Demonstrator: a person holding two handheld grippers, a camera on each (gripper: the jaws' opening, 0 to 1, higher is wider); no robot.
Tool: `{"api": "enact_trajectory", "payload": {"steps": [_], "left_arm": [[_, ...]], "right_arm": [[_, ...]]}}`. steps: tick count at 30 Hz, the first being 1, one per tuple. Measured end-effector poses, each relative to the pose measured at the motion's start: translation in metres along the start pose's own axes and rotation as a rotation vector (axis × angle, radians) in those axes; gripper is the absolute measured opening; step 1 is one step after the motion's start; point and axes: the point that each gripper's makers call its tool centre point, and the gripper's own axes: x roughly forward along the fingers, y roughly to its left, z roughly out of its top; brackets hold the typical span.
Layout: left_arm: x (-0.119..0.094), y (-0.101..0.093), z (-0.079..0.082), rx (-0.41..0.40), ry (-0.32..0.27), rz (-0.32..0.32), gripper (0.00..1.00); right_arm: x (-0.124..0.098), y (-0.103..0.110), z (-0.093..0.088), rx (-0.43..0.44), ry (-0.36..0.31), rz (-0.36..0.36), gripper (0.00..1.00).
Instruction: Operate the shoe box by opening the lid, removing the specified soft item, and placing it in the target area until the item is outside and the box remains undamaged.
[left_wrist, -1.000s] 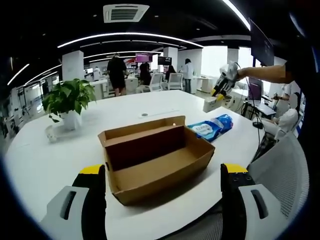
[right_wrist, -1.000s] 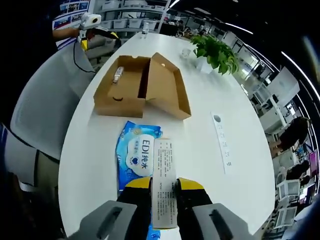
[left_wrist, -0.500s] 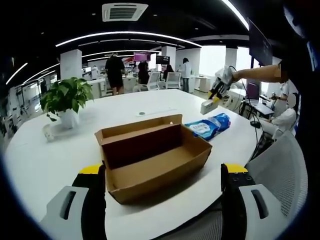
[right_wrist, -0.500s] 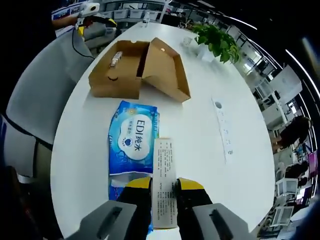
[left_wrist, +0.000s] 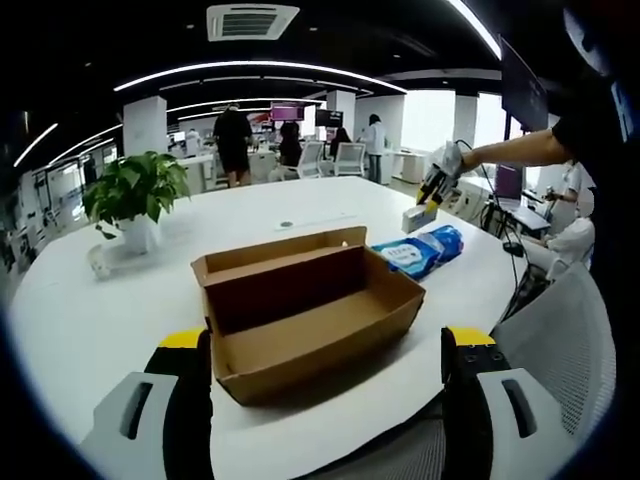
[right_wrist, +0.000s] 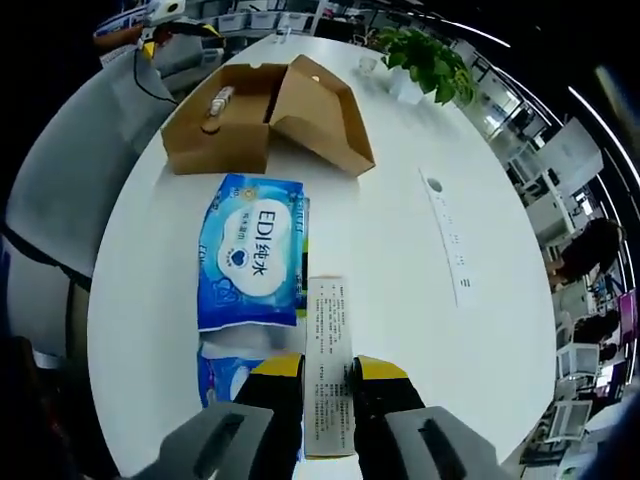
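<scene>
The brown cardboard shoe box (left_wrist: 300, 320) sits open on the white table, its lid flap standing up at the back. My left gripper (left_wrist: 327, 395) is open, with its jaws wide apart on either side of the box's near wall. In the right gripper view the box (right_wrist: 215, 130) lies at the far end, with a small pale tube (right_wrist: 213, 98) inside. My right gripper (right_wrist: 328, 375) is shut on a slim white carton (right_wrist: 329, 345), held above the table beside a blue wipes pack (right_wrist: 250, 250). The left gripper view shows that pack (left_wrist: 420, 250) and the right gripper (left_wrist: 432, 188) above it.
A potted plant (left_wrist: 135, 195) stands at the table's far left, also the plant (right_wrist: 425, 60). A white power strip (right_wrist: 445, 250) lies on the table. A grey mesh chair (left_wrist: 555, 350) stands at the table's edge. People stand in the office behind.
The right gripper has carried the white carton lower and closer to the table, past the wipes pack. The left gripper and the box have stayed put.
</scene>
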Motion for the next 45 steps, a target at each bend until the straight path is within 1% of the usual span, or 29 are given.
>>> {"api": "enact_trajectory", "payload": {"steps": [8,14,17,18,21,30,33,36,45], "left_arm": [[-0.001,0.002,-0.002,-0.006,0.007,0.008,0.99],[0.0,0.004,-0.002,-0.004,0.015,0.012,0.99],[0.0,0.004,-0.003,-0.003,0.018,0.014,0.99],[0.0,0.004,-0.003,-0.004,0.019,0.013,0.98],[0.001,0.004,-0.004,-0.004,0.025,0.012,0.98],[0.002,0.005,-0.004,-0.005,0.024,0.012,0.98],[0.002,0.005,-0.004,-0.003,0.025,0.012,0.98],[0.002,0.006,-0.005,-0.006,0.025,0.012,0.98],[0.002,0.005,-0.006,-0.006,0.024,0.013,0.98]], "right_arm": [[0.009,0.004,-0.012,0.024,0.026,0.012,0.14],[0.02,0.005,-0.026,0.038,0.049,0.018,0.14],[0.023,0.006,-0.033,0.048,0.064,0.011,0.14],[0.024,0.005,-0.037,0.042,0.078,0.003,0.14],[0.024,0.005,-0.041,0.048,0.088,-0.001,0.14],[0.027,0.006,-0.053,0.014,0.146,0.003,0.14],[0.029,0.006,-0.057,0.011,0.156,0.007,0.14],[0.031,0.009,-0.063,-0.018,0.187,0.015,0.14],[0.03,0.007,-0.063,-0.027,0.192,0.014,0.15]]}}
